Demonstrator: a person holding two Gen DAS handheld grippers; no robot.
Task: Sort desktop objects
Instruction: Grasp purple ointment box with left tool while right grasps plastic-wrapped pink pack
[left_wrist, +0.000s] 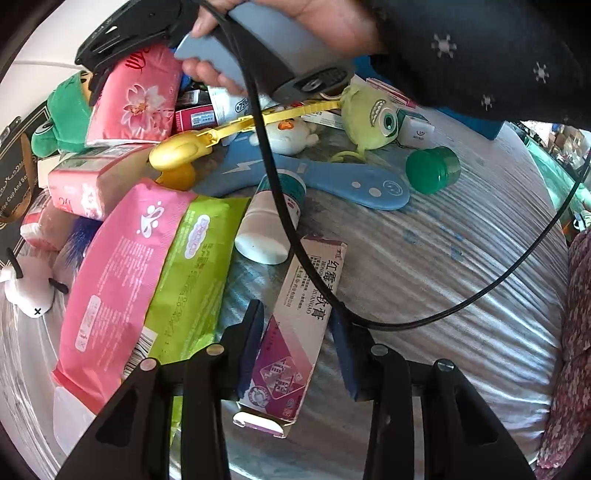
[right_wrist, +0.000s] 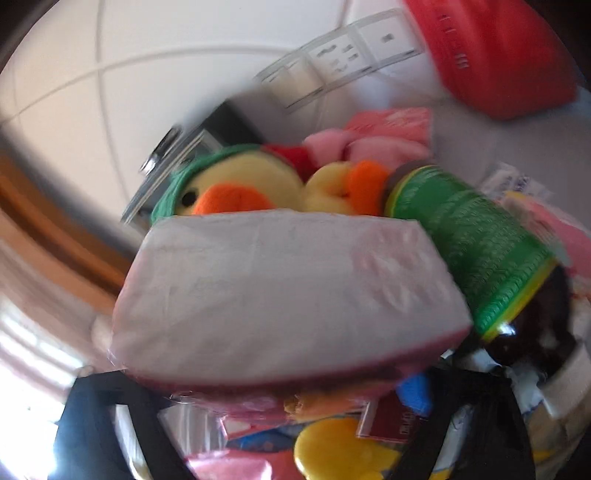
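My left gripper (left_wrist: 297, 332) is open, its two blue-padded fingers astride a long pink and purple ointment box (left_wrist: 295, 332) that lies on the table. Neither pad clearly touches it. My right gripper (right_wrist: 288, 376) is shut on a pink tissue pack (right_wrist: 288, 295), whose white end fills the blurred right wrist view. The same pack, with a flower print (left_wrist: 136, 99), shows in the left wrist view at upper left, held up by the right gripper's black jaws above the pile.
Around the box lie a pink wipes pack (left_wrist: 118, 273), a green wipes pack (left_wrist: 195, 266), a white tube (left_wrist: 269, 225), a blue paddle (left_wrist: 332, 181), a green cap (left_wrist: 432, 170), a yellow clip (left_wrist: 207, 140) and a green one-eyed plush (left_wrist: 369, 114). A duck plush (right_wrist: 236, 184) and green can (right_wrist: 472, 243) sit behind the held pack.
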